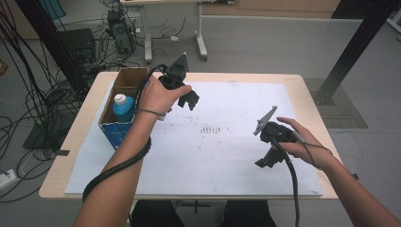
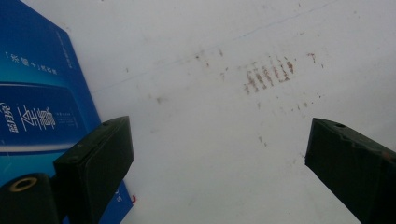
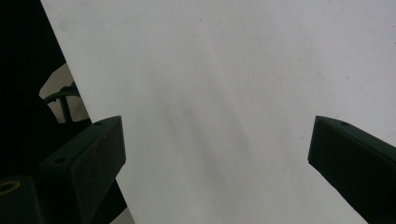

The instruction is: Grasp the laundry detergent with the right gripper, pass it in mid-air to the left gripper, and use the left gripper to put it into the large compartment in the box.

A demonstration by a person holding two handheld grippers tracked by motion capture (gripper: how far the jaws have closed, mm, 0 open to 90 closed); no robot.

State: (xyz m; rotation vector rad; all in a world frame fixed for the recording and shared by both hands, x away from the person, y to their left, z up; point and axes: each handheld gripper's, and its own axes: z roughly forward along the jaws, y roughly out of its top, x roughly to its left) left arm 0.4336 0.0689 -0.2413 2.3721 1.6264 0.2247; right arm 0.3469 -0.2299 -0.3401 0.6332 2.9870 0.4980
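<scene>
My left gripper [image 1: 189, 102] hangs over the white sheet [image 1: 213, 156] just right of a blue cardboard box [image 1: 124, 101]. It is open, and its own view has the jaws wide apart with bare sheet and a patch of reddish scuff marks [image 2: 268, 74] between them [image 2: 219, 158]. The box's blue printed side [image 2: 37, 107] lies at the left of that view. My right gripper [image 1: 265, 160] is held low near the sheet's front right, open, nothing between its jaws [image 3: 217, 158]. A blue bottle with a white cap [image 1: 122, 106] stands inside the box.
The white sheet covers most of a light wooden table [image 1: 312, 94]. The box's far end is open brown cardboard. Black cables trail from both grippers. Beyond the table are floor cables, equipment [image 1: 118, 33] and a dark post [image 1: 350, 52]. The sheet's front edge [image 3: 88, 140] shows near my right gripper.
</scene>
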